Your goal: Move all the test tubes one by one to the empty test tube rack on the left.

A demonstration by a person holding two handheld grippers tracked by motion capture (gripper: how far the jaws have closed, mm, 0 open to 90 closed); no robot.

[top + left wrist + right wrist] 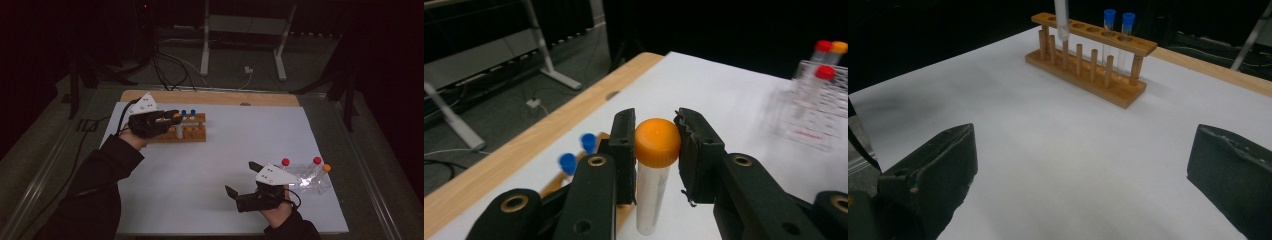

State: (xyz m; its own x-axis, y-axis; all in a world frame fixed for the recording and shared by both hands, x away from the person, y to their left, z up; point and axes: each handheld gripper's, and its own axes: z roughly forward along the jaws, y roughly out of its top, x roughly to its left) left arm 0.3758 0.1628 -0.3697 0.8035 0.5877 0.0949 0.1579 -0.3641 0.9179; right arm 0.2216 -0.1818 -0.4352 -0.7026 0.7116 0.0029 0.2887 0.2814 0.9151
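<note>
**Third tube on its way into the wooden rack**

The work in hand looks like moving capped tubes from the clear plastic holder (311, 181) at the lower right of the high view into the light-brown wooden tube rack (189, 131) at the upper left. By my reading it is under halfway: two blue-capped tubes (1108, 31) already stand side by side in the rack, toward its right end in the right gripper view, and a third is arriving.

The left gripper (658, 145) pinches the orange-capped clear plastic tube (655, 165) by its cap, jaws pressed against either side. In the right gripper view, that tube's lower end hangs upright at the rack's left end, at the top centre of the frame; whether its tip has entered a hole I cannot tell. The right gripper (245, 180) rests low on the white counter (200, 190) at the lower right of the high view, jaws spread wide with nothing between them.

Count: one rack; two blue-capped tubes seated; one orange-capped tube carried; in the clear holder, two red-capped tubes (285, 162) and one further orange-capped one (326, 168), three left to move.
</note>
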